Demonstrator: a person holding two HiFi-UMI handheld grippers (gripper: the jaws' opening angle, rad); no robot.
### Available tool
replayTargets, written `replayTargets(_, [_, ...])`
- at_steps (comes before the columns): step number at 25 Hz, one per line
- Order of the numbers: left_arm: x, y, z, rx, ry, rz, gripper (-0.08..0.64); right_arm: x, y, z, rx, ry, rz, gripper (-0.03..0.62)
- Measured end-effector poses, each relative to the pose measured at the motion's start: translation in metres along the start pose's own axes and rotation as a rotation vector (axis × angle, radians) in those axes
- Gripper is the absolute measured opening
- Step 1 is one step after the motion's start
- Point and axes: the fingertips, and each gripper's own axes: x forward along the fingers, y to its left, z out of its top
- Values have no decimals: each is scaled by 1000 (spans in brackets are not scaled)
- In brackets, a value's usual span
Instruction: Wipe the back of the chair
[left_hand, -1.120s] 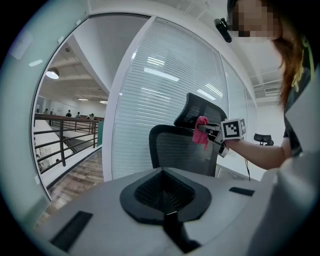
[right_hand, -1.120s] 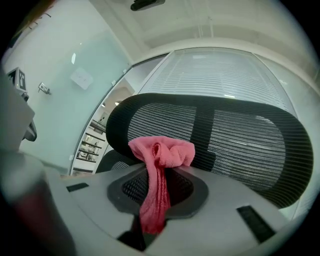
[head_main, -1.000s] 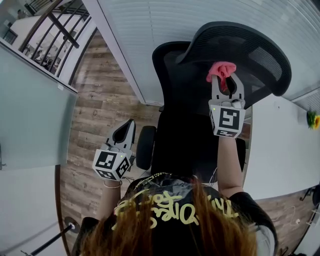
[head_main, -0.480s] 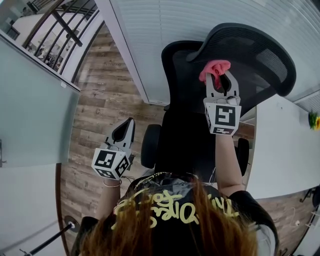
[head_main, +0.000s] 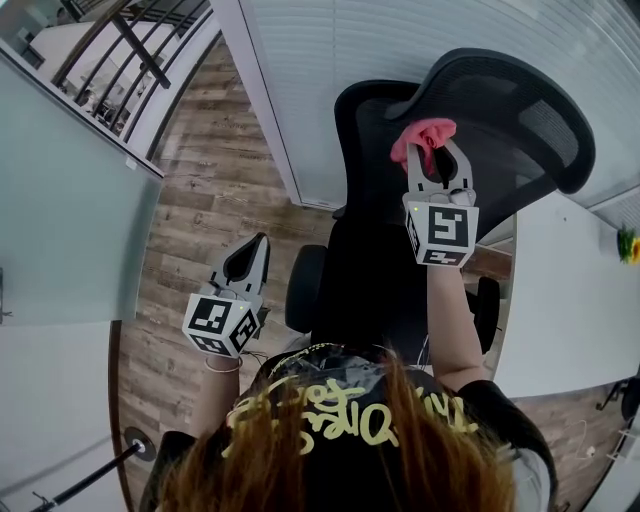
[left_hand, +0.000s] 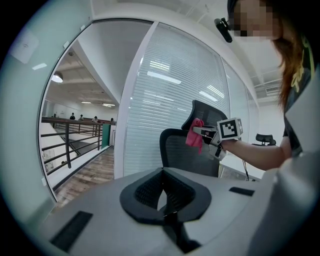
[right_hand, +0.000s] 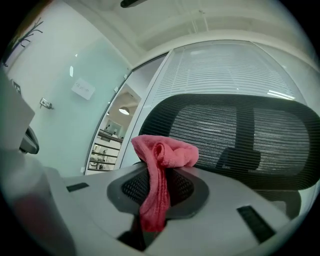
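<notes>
Black mesh office chair (head_main: 365, 150) is standing just beyond the right jaws, its curved headrest (head_main: 500, 100) rising ahead of them. Right gripper (head_main: 438, 160) is clamping a pink cloth (head_main: 422, 138), which is bunching over the jaw tips and trailing down between them, near the backrest. Left gripper (head_main: 254, 250) is hanging low, well apart from the chair, its jaws pressed together with nothing between.

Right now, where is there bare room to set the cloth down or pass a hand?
The white desk right of the office chair lies bare. The wood floor between the glass wall and the blinds is open around the left hand-held gripper. It's crowded at the headrest, where the right hand-held gripper holds the pink cloth.
</notes>
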Motion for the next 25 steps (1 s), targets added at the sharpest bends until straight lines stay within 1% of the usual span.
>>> replayTargets(12, [-10, 1, -3, -9, -5, 8, -8, 1, 29, 7, 22, -7, 50, 71])
replayTargets(18, [-8, -1, -2, 0, -9, 6, -8, 0, 48, 9, 1, -17, 115, 71])
replayTargets(21, [-10, -3, 1, 4, -16, 6, -8, -6, 60, 11, -25, -18, 155, 71])
replayTargets(25, [-8, -8, 4, 9, -21, -1, -8, -16, 63, 15, 6, -26, 177, 71])
